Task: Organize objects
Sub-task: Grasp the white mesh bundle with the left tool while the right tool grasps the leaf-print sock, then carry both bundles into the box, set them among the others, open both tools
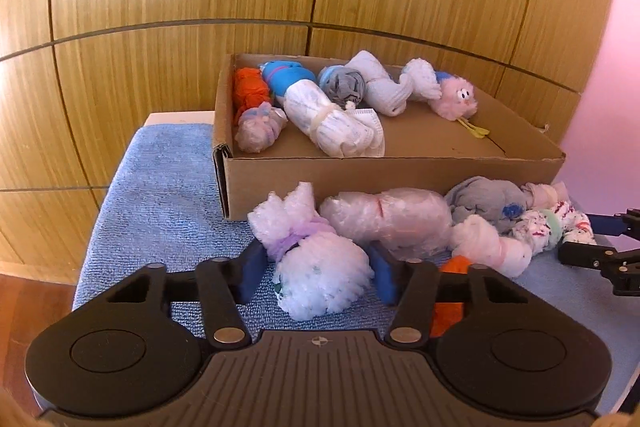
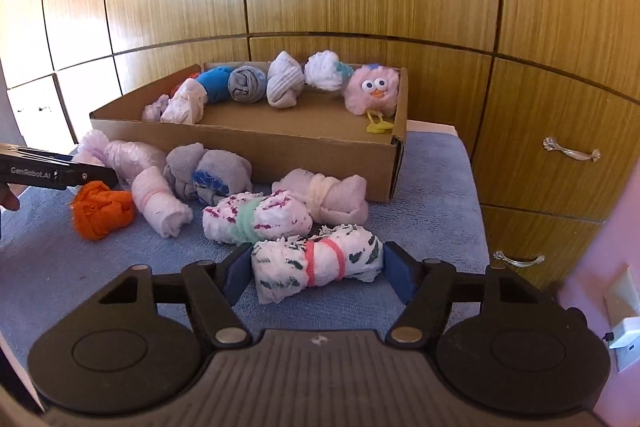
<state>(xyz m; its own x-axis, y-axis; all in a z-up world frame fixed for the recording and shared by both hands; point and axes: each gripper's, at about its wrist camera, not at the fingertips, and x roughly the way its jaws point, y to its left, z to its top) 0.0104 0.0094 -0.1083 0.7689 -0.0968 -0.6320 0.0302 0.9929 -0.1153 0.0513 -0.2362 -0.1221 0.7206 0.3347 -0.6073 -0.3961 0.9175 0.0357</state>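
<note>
Left wrist view: the left gripper [image 1: 318, 273] has its blue pads on either side of a white fluffy bundle tied with a purple band [image 1: 316, 267]. Both pads press its flanks, so the bundle is held and lies on the blue towel [image 1: 160, 195]. Just beyond, to the right, lies a plastic-wrapped roll [image 1: 390, 221], then a grey bundle [image 1: 486, 201] further right. An orange bundle [image 1: 450, 291] shows partly behind the right finger. The cardboard box [image 1: 400, 169] stands at the far side and holds a row of rolled bundles plus a pink fluffy toy with eyes [image 1: 458, 101] at its right end. The other gripper's tip enters at the right edge.

Right wrist view: the right gripper [image 2: 318, 271] is clamped on a white roll with green marks and a pink band [image 2: 316, 265], lying crosswise between the pads, one pad at each end. Just beyond sits a white roll with a green band [image 2: 256, 219]. The box [image 2: 248, 143] is further off, centre-left. The left gripper comes in at the left edge, near the orange bundle [image 2: 100, 209].
</note>
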